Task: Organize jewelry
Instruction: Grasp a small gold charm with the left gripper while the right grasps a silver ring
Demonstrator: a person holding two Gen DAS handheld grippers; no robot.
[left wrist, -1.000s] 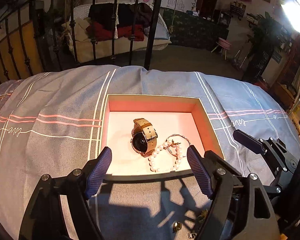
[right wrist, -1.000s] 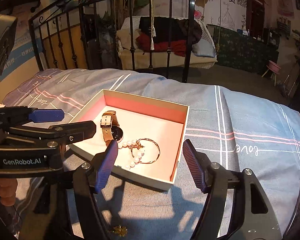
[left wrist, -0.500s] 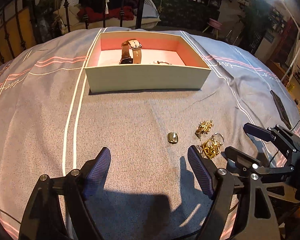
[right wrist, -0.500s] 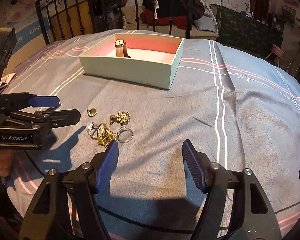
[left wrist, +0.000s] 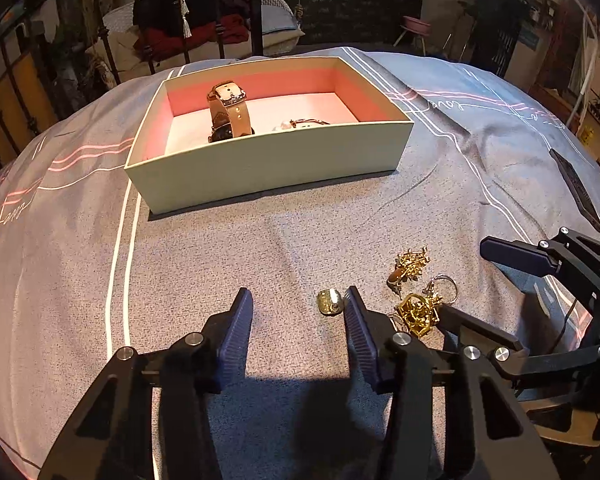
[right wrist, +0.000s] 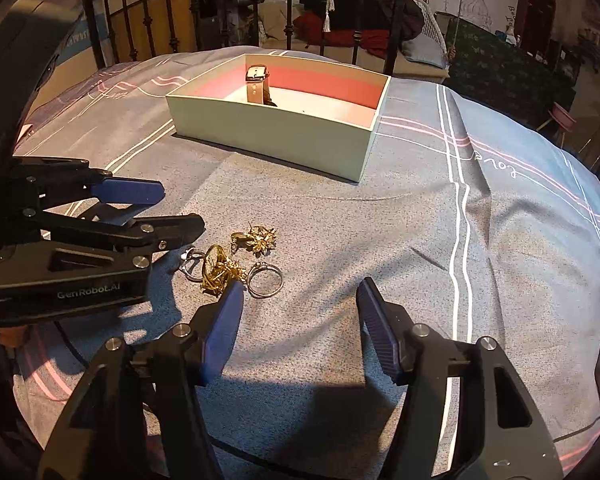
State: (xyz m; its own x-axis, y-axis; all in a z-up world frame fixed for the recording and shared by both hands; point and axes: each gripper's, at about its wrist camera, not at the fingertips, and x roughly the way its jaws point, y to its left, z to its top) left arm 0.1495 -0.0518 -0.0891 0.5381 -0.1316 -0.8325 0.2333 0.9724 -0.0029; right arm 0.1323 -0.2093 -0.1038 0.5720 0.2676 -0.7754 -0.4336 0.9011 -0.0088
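Observation:
An open box (left wrist: 268, 160) with a pink inside stands on the bed; it shows too in the right wrist view (right wrist: 276, 136). In it stand a tan-strapped watch (left wrist: 228, 108) and a pearl bracelet (left wrist: 300, 123). Loose gold pieces (left wrist: 416, 312) (right wrist: 220, 268), a gold flower piece (left wrist: 410, 264) (right wrist: 260, 238), a small gold ring (left wrist: 330, 301) and a silver ring (right wrist: 265, 274) lie on the cover. My left gripper (left wrist: 298, 312) is open, low over the cover, its right finger beside the small gold ring. My right gripper (right wrist: 300, 300) is open, its left finger beside the silver ring.
The grey striped bed cover (left wrist: 340, 232) spreads all around. A dark phone (left wrist: 576, 188) lies at the right edge. A black metal bed rail (right wrist: 292, 20) stands behind the box.
Both grippers have pulled back from over the box and dropped low near the loose jewelry. The left gripper has closed in on the small gold ring.

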